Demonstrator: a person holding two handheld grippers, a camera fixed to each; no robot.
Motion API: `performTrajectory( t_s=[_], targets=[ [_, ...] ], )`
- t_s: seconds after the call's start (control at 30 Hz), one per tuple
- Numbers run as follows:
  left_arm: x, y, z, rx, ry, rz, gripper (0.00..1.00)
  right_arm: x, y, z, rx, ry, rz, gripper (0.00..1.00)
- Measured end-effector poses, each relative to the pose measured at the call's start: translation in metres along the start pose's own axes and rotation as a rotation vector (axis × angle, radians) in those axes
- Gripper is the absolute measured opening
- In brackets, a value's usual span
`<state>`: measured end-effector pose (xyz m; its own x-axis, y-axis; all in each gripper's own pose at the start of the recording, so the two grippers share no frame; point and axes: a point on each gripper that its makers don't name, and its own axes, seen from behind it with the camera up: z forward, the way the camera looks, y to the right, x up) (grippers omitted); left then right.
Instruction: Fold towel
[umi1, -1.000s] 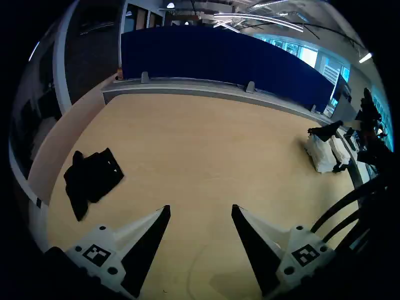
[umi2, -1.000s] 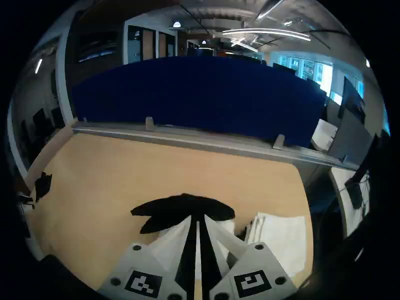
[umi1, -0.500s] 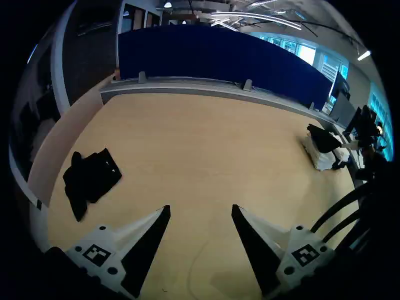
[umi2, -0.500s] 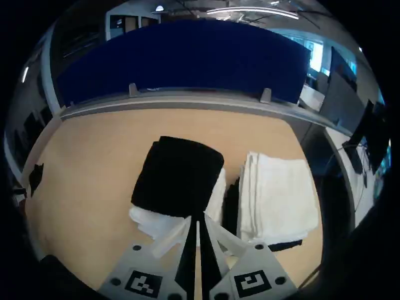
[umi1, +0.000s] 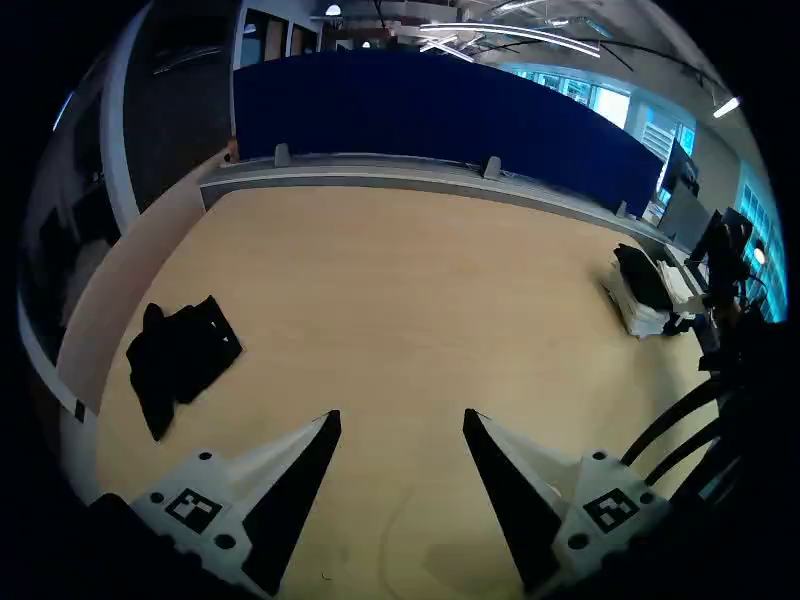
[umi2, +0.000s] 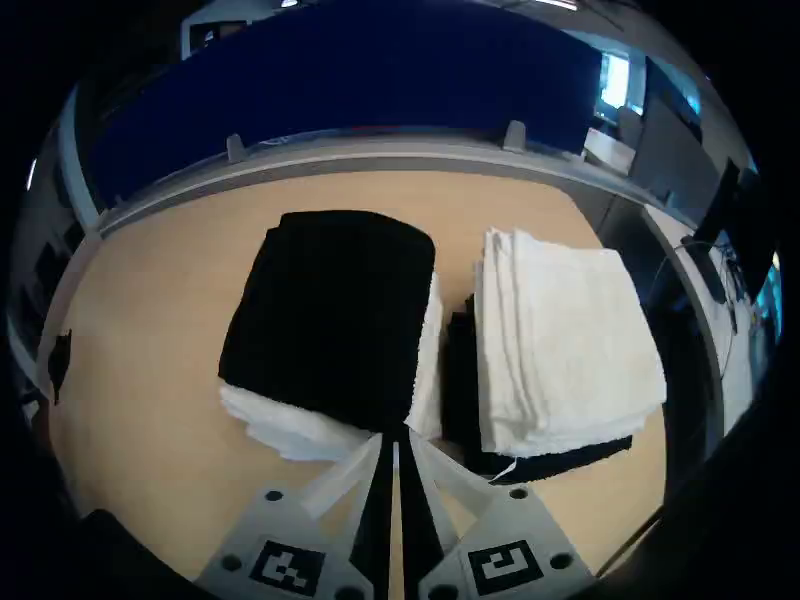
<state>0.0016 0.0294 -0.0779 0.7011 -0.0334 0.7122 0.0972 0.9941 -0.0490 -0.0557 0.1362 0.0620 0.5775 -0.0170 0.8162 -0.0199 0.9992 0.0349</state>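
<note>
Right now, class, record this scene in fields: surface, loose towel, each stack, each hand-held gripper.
surface: wooden table
loose towel: black, crumpled, near the table's edge
black-topped stack: folded black towel on white
white-topped stack: folded white towel on black, beside the other stack
left hand-held gripper: open, over bare table
right hand-held gripper: shut, at the stacks' near edge

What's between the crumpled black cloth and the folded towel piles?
Nothing. In the left gripper view, bare light wooden tabletop stretches from the crumpled black cloth to the folded black and white towel piles.
</note>
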Motion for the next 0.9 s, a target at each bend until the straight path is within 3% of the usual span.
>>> performTrajectory(
  t_s=[0.37, 0.9],
  targets=[
    [0.0, -0.002, -0.002, 0.005, 0.0, -0.001, 0.91, -0.011, 0.01, 0.015, -0.026, -0.053, 0.014, 0.03],
    [0.0, 0.001, 0.001, 0.002, -0.004, 0.005, 0.91, -0.015, 0.012, 0.02, -0.05, -0.064, 0.0, 0.04]
  ],
)
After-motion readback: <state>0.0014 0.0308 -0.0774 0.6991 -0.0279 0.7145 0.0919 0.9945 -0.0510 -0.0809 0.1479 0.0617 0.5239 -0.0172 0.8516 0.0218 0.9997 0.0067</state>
